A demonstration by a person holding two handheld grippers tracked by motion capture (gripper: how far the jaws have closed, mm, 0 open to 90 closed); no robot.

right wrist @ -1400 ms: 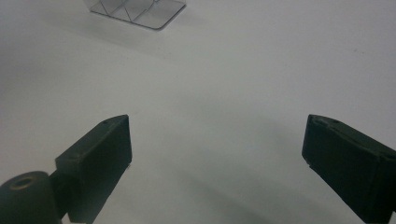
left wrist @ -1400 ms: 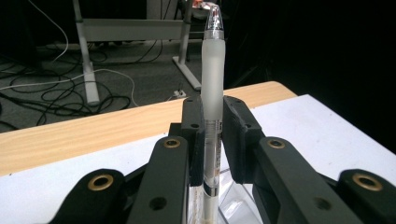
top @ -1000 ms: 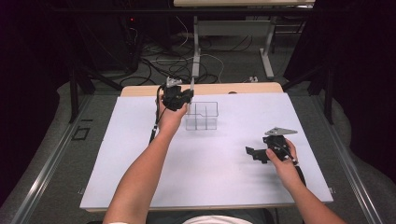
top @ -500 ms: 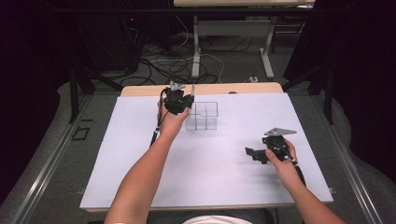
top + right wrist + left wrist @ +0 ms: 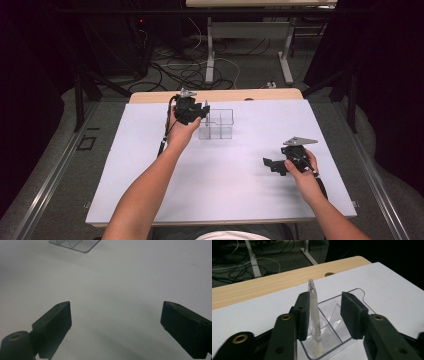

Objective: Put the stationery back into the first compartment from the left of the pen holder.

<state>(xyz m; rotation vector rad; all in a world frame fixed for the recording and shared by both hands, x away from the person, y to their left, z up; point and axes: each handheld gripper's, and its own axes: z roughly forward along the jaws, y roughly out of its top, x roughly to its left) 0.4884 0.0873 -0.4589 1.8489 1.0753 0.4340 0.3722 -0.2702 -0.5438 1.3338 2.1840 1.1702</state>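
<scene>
My left hand-held gripper (image 5: 324,312) hangs over the clear divided organizer (image 5: 216,125), which sits near the far edge of the counter (image 5: 150,190), left of its middle. The jaws are spread apart. Between them a translucent pen (image 5: 314,322) stands nearly upright in one compartment, its lower end down inside the clear walls and its upper part just beside the left-hand jaw; I cannot tell whether it touches the pad. The other jaw is well clear of it.

Compared with a second ago, little has shifted in the high view: my left hand has held its place over the organizer, and the organizer has not moved. I judge that the pen is now resting in the compartment on its own, so the placing looks done and what remains for that hand is to lift away without knocking the pen over.

My right hand-held gripper (image 5: 280,164) has stayed low over the counter towards the right edge, jaws spread wide with nothing between them, only bare white surface ahead.
</scene>
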